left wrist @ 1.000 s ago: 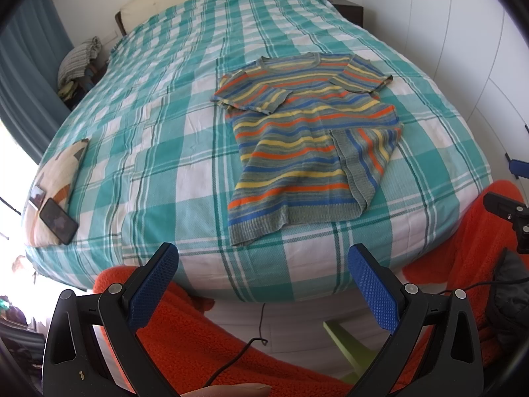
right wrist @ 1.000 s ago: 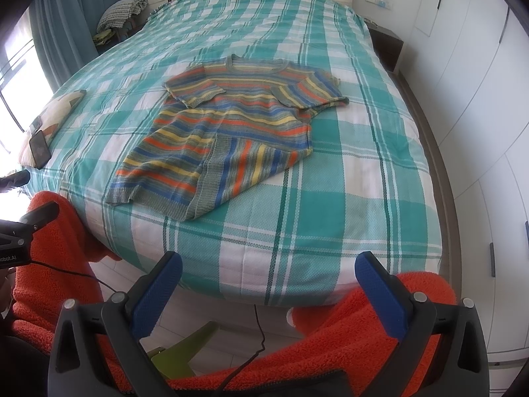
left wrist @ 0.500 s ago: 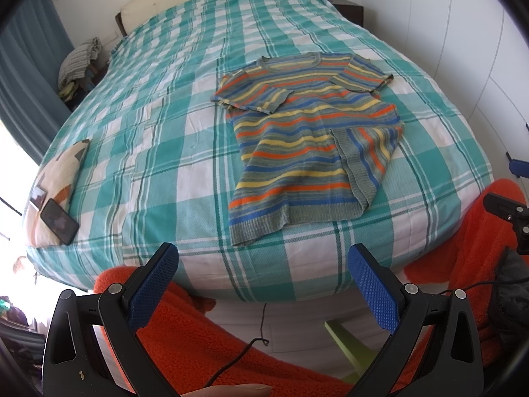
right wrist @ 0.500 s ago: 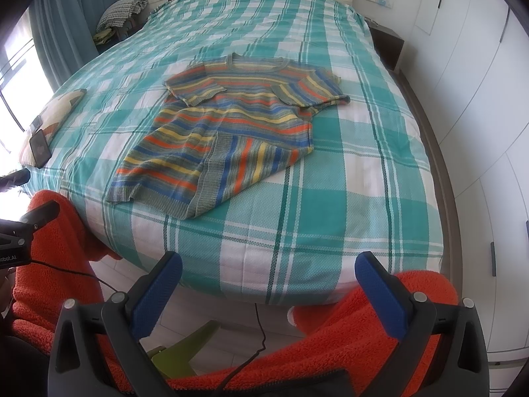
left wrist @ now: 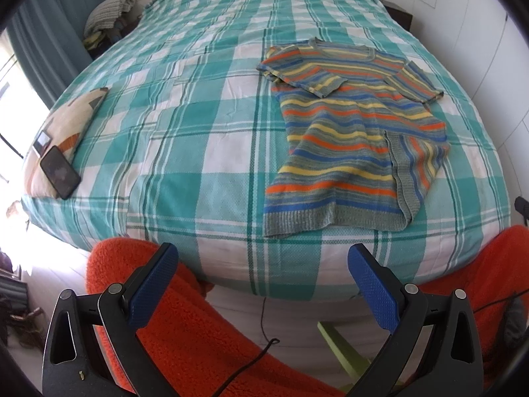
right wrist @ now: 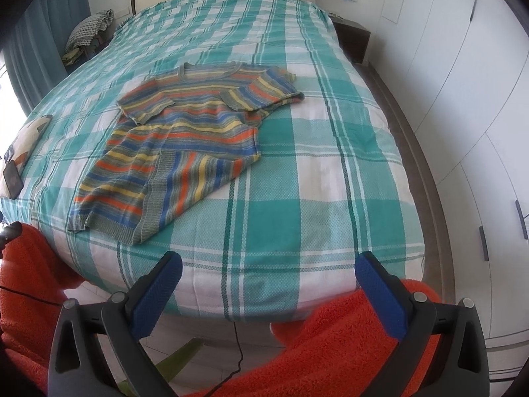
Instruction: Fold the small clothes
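Mostly teal plaid bed [left wrist: 198,152], white wardrobes [right wrist: 463,66], blue curtain [left wrist: 43,33]

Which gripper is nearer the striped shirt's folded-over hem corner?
Right, I think. The folded corner lies just ahead-left of the right gripper; from the left gripper it sits further ahead-right.

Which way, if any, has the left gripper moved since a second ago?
Yes. The left gripper has swung to its left: the striped knitted sweater and the black phone on the green checked bedspread sit further right in its view.
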Available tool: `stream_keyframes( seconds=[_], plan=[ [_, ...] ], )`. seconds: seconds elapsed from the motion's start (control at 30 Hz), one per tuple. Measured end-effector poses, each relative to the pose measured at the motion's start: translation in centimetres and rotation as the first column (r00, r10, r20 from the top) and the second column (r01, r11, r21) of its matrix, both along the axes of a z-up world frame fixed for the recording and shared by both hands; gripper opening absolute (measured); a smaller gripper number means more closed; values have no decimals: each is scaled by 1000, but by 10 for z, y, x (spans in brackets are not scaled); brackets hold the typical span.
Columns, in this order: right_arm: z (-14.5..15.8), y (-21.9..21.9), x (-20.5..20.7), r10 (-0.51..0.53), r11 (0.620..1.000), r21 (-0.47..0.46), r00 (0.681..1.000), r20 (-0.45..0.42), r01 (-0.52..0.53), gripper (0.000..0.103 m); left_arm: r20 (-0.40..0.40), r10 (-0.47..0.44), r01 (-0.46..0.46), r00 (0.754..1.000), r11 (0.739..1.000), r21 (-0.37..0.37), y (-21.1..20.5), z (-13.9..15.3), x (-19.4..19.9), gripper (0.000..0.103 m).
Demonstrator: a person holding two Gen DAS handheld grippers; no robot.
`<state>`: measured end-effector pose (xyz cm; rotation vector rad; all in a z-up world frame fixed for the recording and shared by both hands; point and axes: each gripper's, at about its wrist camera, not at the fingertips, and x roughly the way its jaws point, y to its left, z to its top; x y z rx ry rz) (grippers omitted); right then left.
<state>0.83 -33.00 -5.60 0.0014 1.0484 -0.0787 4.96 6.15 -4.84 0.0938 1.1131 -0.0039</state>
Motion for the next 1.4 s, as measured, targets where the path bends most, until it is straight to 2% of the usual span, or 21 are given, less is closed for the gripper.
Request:
stream_keyframes(
  seconds=[0.13, 0.23, 0.33, 0.4, 0.43, 0.47, 0.57, 0.6, 0.63, 0.67, 0.7, 0.77, 0.87, 0.97, 1.07, 1.17, 1.23, 1.3, 1.4],
  plan=[
    [-12, -3, 50, 60, 995, 74, 997, 54, -64, 103, -18, 8, -8, 1000, 1000, -12, -4, 0, 2, 102],
    [-20, 7, 109, 174, 984, 20, 975, 139, -178, 103, -25, -4, 4, 1000, 1000, 0, -9, -2, 0, 102],
    [-41, 19, 185, 289, 957, -12, 946, 151, -290, 100, -33, -1, 2, 999, 1000, 11, -11, -4, 0, 102],
    [-62, 28, 237, 332, 943, -38, 937, 107, -330, 74, -41, 8, -7, 999, 1000, 14, -10, -5, -1, 102],
    [-72, 32, 260, 339, 940, -59, 938, 76, -335, 68, -45, 13, -12, 999, 1000, 15, -9, -6, -2, 102],
    [-84, 37, 282, 343, 938, -79, 938, 47, -339, 63, -52, 18, -18, 998, 1000, 19, -8, -8, -2, 102],
    [-124, 43, 330, 357, 926, -99, 930, -86, -365, 61, -85, 42, -38, 996, 998, 40, -3, -18, -1, 102],
    [-137, 38, 338, 352, 929, -69, 927, -130, -363, 44, -93, 50, -46, 994, 998, 45, -1, -21, -1, 102],
    [-139, 30, 343, 353, 933, -21, 926, -133, -359, 37, -98, 57, -53, 994, 998, 46, 2, -23, 0, 102],
    [-134, 20, 342, 350, 936, 31, 930, -115, -349, 18, -103, 64, -60, 993, 997, 44, 5, -26, 0, 102],
    [-123, 9, 341, 323, 946, 50, 942, -92, -320, 5, -112, 70, -66, 991, 997, 40, 7, -29, 2, 102],
    [-94, -24, 336, 250, 963, 107, 968, -26, -246, 5, -135, 77, -74, 988, 997, 30, 9, -36, 6, 102],
    [-58, -96, 322, 73, 984, 158, 997, 39, -78, 5, -158, 60, -60, 986, 998, 8, 3, -43, 14, 102],
    [-50, -169, 308, -130, 976, 183, 991, 39, 120, 5, -143, 17, -16, 990, 1000, 5, -15, -39, 19, 102],
    [-64, -222, 300, -271, 937, 230, 963, -4, 265, 5, -119, -28, 28, 993, 1000, 2, -33, -30, 20, 102],
    [-86, -262, 283, -417, 829, 386, 907, -53, 404, 5, -113, -58, 59, 992, 998, 11, -44, -25, 18, 102],
    [-92, -279, 269, -501, 766, 435, 863, -56, 473, 5, -112, -65, 69, 992, 997, 30, -47, -25, 17, 102],
    [-88, -292, 255, -564, 752, 400, 826, -22, 524, 5, -113, -61, 67, 992, 997, 43, -48, -25, 16, 102],
    [-88, -299, 242, -606, 750, 322, 795, -15, 578, 5, -121, -47, 52, 992, 998, 42, -46, -28, 16, 102]
  ],
)
